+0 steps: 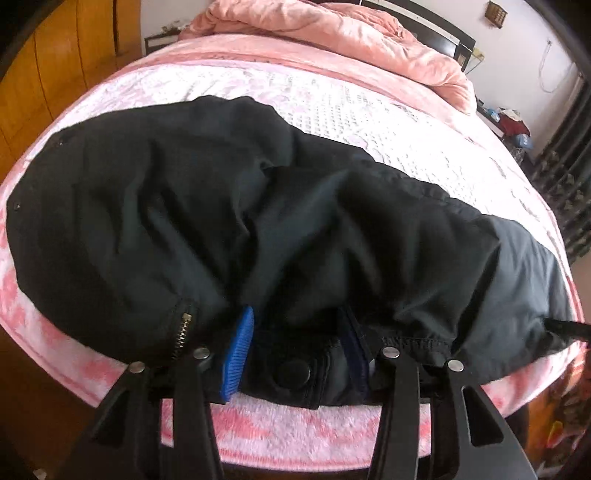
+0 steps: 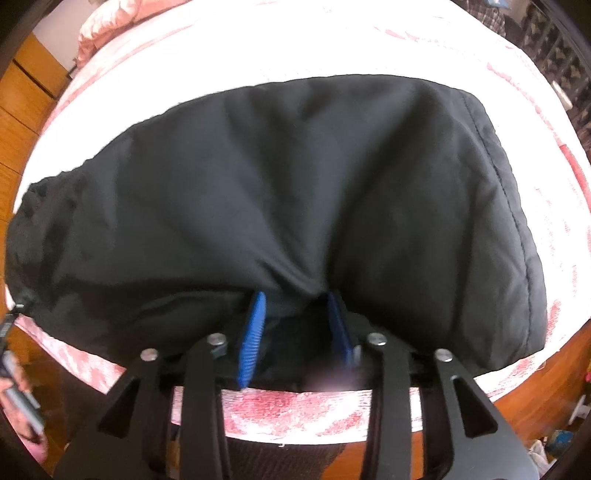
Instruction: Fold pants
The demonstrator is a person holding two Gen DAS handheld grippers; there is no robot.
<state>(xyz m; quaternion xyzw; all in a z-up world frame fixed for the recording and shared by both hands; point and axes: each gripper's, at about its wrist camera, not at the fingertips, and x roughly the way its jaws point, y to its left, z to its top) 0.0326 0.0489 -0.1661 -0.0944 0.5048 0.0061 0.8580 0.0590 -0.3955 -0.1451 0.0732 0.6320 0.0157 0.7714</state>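
Note:
Black pants point(image 1: 184, 206) lie folded across the pink bed point(image 1: 332, 110). In the left wrist view their waistband with a snap button point(image 1: 292, 373) and a brass zipper point(image 1: 183, 328) sits at the near edge. My left gripper point(image 1: 295, 314) stands open astride that waistband, blue pads point(image 1: 238, 354) apart on either side of the button. In the right wrist view the pants point(image 2: 295, 177) spread as a dark panel with a stitched seam on the right. My right gripper point(image 2: 295, 299) is open too, a pinch of cloth lying loose between its pads point(image 2: 253, 339).
A crumpled pink quilt point(image 1: 332, 33) is heaped at the far end of the bed. A wooden wardrobe point(image 1: 44, 74) stands to the left, clutter and a dark curtain point(image 1: 569, 177) to the right. A hand point(image 2: 16, 391) shows at the left edge of the right wrist view.

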